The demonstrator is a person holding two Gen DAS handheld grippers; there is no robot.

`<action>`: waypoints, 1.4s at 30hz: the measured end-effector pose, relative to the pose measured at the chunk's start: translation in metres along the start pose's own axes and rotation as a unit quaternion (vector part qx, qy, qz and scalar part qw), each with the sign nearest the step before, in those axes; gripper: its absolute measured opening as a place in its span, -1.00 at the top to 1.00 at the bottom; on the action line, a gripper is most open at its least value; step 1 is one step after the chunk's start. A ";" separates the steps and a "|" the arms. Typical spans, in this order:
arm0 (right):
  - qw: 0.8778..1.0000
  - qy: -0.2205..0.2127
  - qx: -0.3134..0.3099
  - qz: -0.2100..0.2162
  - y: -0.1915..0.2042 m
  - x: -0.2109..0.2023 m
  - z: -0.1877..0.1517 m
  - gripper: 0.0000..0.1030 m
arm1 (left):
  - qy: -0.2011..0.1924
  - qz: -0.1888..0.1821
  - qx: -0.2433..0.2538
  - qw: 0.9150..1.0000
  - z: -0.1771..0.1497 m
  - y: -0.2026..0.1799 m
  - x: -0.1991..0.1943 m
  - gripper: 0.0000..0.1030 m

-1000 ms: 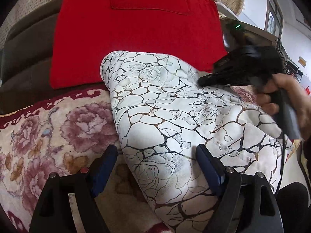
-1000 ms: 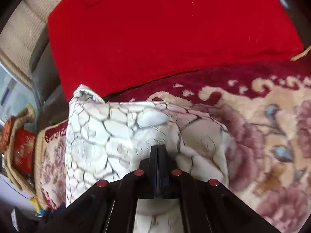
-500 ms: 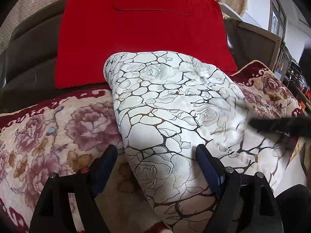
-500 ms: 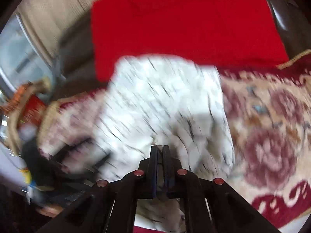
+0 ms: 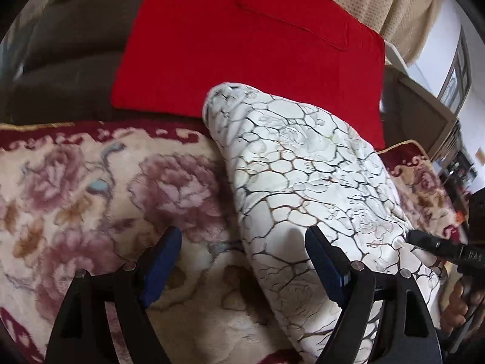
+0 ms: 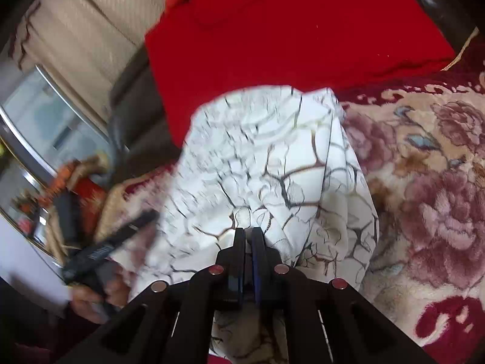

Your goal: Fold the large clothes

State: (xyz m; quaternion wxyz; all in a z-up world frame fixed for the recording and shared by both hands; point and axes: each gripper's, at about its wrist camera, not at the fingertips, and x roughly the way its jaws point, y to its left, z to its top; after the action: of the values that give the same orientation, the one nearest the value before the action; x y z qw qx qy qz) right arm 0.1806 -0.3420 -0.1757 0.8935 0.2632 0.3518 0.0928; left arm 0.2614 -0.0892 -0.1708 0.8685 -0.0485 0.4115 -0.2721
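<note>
Floral sofa cover [image 5: 75, 182] | right gripper [image 6: 248, 236] pinching crackle-print garment [image 5: 303, 176] | left gripper [image 5: 242, 261] wide, empty | risk: thin pinch slips, fold collapses

L gripper [image 5: 242, 257] fingers spread wide, R gripper [image 6: 248, 236] fingers pressed together, both pointing fwd
</note>
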 end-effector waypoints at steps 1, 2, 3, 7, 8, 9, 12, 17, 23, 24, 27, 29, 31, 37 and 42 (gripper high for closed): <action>1.000 -0.009 0.002 0.004 0.000 -0.005 0.004 0.87 | 0.004 -0.011 -0.002 1.000 0.001 0.000 0.002 -0.63; 1.000 -0.019 0.004 0.006 -0.002 -0.010 0.010 0.86 | 0.008 -0.020 -0.002 1.000 0.002 0.000 0.005 -0.63; 1.000 -0.025 0.007 0.009 -0.003 -0.013 0.016 0.86 | 0.015 -0.029 -0.006 0.999 0.003 0.000 0.008 -0.63; 0.999 -0.019 0.032 -0.035 -0.015 -0.010 0.040 0.81 | 0.052 -0.058 -0.027 0.997 0.003 -0.004 0.024 -0.64; 0.998 -0.017 0.037 -0.044 -0.020 -0.008 0.044 0.81 | 0.058 -0.065 -0.031 0.996 0.003 -0.004 0.026 -0.65; 0.998 -0.013 0.040 -0.051 -0.024 -0.006 0.047 0.81 | 0.065 -0.074 -0.036 0.994 0.003 -0.004 0.030 -0.66; 0.996 0.016 0.054 -0.070 -0.045 0.007 0.054 0.80 | 0.089 -0.096 -0.045 0.990 0.003 -0.005 0.039 -0.69; 0.994 0.014 0.093 -0.057 -0.081 0.015 0.048 0.35 | 0.112 -0.129 -0.048 0.984 0.002 -0.008 0.049 -0.71; 0.993 -0.027 0.115 0.031 -0.094 0.000 0.043 -0.53 | 0.118 -0.139 -0.033 0.983 0.000 -0.019 0.057 -0.77; 0.993 -0.019 0.108 0.036 -0.092 0.002 0.044 -0.53 | 0.119 -0.139 -0.034 0.983 0.000 -0.021 0.059 -0.78; 0.994 0.024 0.100 0.025 -0.087 0.022 0.044 -0.53 | 0.119 -0.139 -0.033 0.983 0.001 -0.026 0.066 -0.80; 0.994 0.040 0.104 0.020 -0.089 0.036 0.042 -0.56 | 0.116 -0.138 -0.026 0.983 0.001 -0.030 0.068 -0.80; 0.991 0.046 0.122 0.034 -0.093 0.049 0.037 -0.70 | 0.112 -0.137 -0.018 0.984 0.000 -0.035 0.067 -0.79; 0.991 0.052 0.114 0.045 -0.077 0.061 0.030 -0.57 | 0.100 -0.148 -0.028 0.984 0.000 -0.041 0.064 -0.79; 0.994 0.043 0.082 0.055 -0.050 0.058 0.030 0.24 | 0.070 -0.143 -0.010 0.987 0.004 -0.060 0.055 -0.20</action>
State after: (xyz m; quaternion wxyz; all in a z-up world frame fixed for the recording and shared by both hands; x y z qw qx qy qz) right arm 0.2427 -0.3764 -0.2173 0.8465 0.3504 0.3812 0.1235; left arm 0.2665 -0.1685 -0.1878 0.7889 -0.0963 0.4629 -0.3924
